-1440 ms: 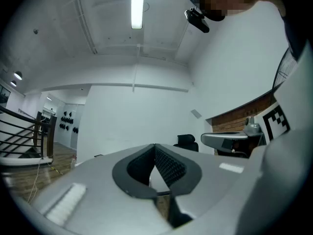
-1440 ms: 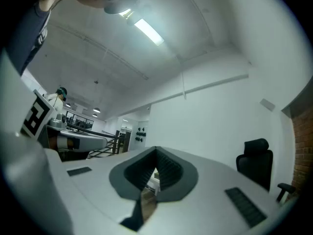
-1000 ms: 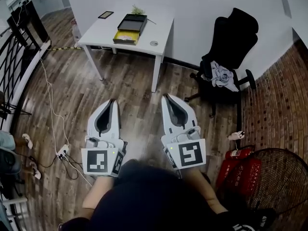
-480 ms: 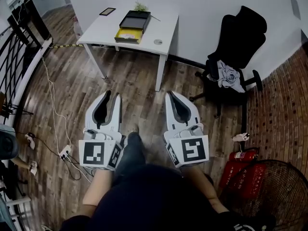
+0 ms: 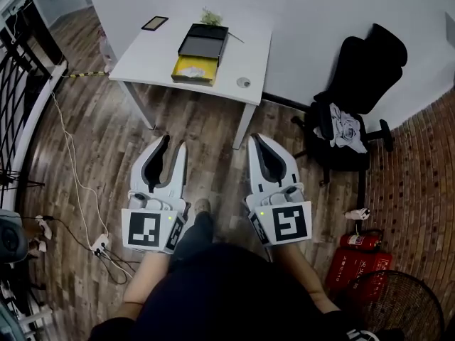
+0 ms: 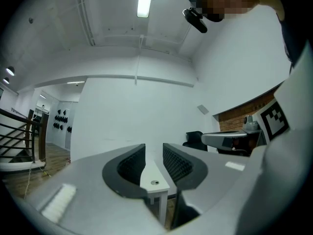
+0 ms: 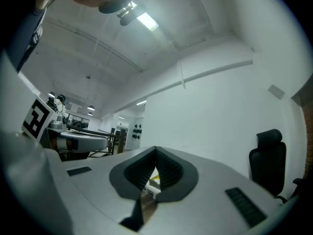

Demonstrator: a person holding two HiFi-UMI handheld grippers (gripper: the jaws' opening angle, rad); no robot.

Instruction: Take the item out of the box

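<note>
A white table (image 5: 149, 52) stands ahead, across the wooden floor. On it lies an open box: a yellow tray (image 5: 193, 68) holding something pale, with a black half (image 5: 202, 41) behind it. Both grippers are held level over the floor, well short of the table. My left gripper (image 5: 173, 142) is open; its jaws have just been opening, with nothing between them. In the left gripper view the table's corner (image 6: 154, 181) shows through the left gripper (image 6: 154, 148). My right gripper (image 5: 254, 137) is shut and empty. Below its closed tips (image 7: 156, 149) the yellow tray (image 7: 155, 177) peeks through.
A phone (image 5: 155, 23), a small plant (image 5: 210, 16) and a small round object (image 5: 244, 82) share the table. A black office chair (image 5: 355, 112) with cloth on it stands right. A red fire extinguisher (image 5: 355, 265) and a power strip (image 5: 99, 245) with cables lie on the floor.
Both grippers have travelled forward and the table now lies nearer. The left jaws, shut a second ago, have parted. The right jaws stayed shut.
</note>
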